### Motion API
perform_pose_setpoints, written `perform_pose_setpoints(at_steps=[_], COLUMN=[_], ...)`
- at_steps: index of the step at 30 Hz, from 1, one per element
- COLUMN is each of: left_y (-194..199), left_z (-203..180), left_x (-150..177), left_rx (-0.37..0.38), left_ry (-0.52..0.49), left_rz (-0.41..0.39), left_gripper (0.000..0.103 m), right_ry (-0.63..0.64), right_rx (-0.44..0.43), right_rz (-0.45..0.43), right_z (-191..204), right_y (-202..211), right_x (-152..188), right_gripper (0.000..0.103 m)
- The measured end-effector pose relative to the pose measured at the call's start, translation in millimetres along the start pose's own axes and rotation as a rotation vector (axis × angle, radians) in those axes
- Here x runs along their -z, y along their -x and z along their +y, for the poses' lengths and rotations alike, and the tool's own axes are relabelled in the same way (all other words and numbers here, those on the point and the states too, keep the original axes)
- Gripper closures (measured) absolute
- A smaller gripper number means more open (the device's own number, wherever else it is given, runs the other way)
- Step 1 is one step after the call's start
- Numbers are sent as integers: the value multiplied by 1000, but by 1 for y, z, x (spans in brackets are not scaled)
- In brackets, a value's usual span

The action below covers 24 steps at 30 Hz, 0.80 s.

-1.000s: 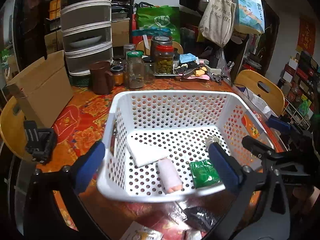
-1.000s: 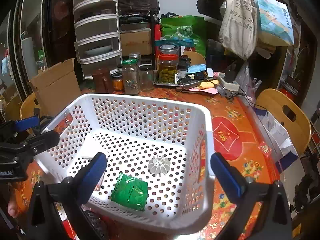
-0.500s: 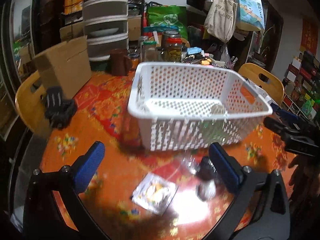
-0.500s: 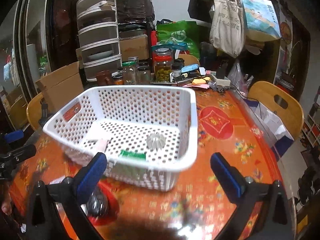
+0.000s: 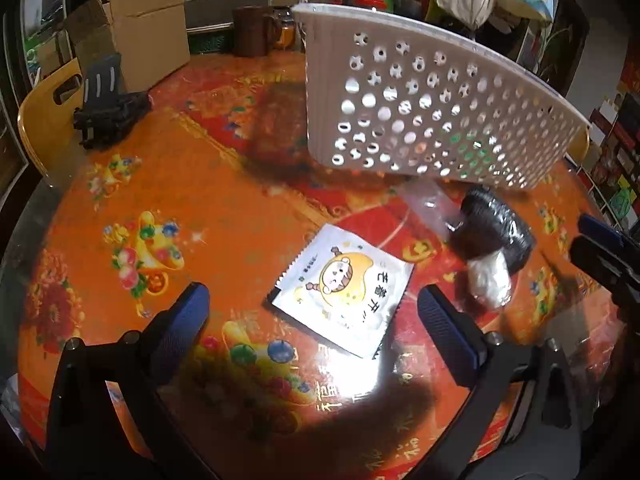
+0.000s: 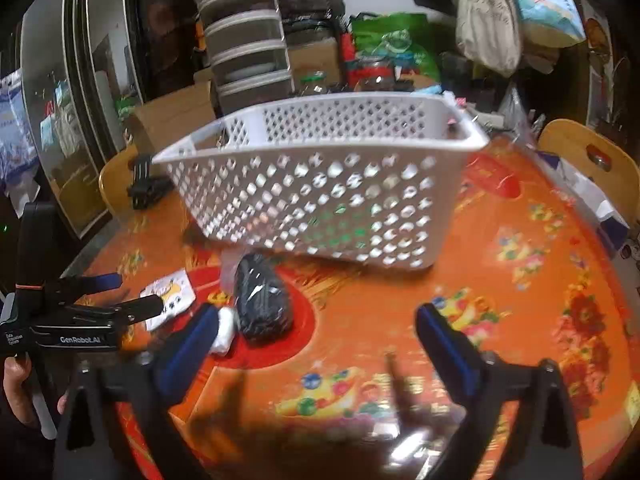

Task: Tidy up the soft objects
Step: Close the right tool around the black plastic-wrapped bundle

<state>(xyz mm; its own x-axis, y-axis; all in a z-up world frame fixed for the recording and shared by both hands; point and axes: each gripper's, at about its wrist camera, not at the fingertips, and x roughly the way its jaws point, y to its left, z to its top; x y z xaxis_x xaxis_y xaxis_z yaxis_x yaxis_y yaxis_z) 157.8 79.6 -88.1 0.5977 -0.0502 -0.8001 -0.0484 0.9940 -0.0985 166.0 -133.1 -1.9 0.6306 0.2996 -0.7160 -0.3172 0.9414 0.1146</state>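
A white perforated basket (image 5: 420, 120) (image 6: 320, 200) stands on the orange tablecloth, with something green showing through its holes (image 6: 340, 220). In front of it lie a white cartoon-printed packet (image 5: 344, 292) (image 6: 168, 296) and a black wrapped bundle (image 5: 494, 236) (image 6: 262, 300) with a white end (image 5: 490, 280). My left gripper (image 5: 316, 324) (image 6: 138, 292) hangs open low over the packet, which lies just ahead between its fingers, untouched. My right gripper (image 6: 318, 340) (image 5: 600, 248) is open and its jaws are closing over bare cloth. The bundle lies just beyond its left finger.
A crumpled clear bag (image 5: 428, 204) lies between basket and bundle. A cardboard box (image 5: 136, 32), a black folding stand (image 5: 108, 108), a brown mug (image 5: 252, 32) and jars crowd the far side. Yellow chairs (image 5: 44, 120) (image 6: 580, 152) ring the table. A hand (image 6: 16, 384) holds the left gripper.
Both grippers have dropped from above the basket to the table in front of it. The basket now shows side-on, and the packet and black bundle have come into view.
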Motion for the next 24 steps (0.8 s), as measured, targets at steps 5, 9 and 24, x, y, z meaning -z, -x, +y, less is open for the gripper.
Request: perform_pose_setpoints(at_steps=[5, 9, 24], left_y=[-9, -12, -15], left_z=[-3, -4, -19], left_x=[-1, -4, -3], left_rx=[9, 15, -9], left_ry=[-14, -17, -92], left_rz=[14, 33, 45], left_gripper=[0, 0, 10], right_ry=[17, 21, -12], right_rx=[-44, -66, -92], right_rz=[43, 79, 94], right_z=[14, 21, 19], right_y=[-20, -37, -49], right_x=[5, 2, -4], right_gripper=[34, 45, 60])
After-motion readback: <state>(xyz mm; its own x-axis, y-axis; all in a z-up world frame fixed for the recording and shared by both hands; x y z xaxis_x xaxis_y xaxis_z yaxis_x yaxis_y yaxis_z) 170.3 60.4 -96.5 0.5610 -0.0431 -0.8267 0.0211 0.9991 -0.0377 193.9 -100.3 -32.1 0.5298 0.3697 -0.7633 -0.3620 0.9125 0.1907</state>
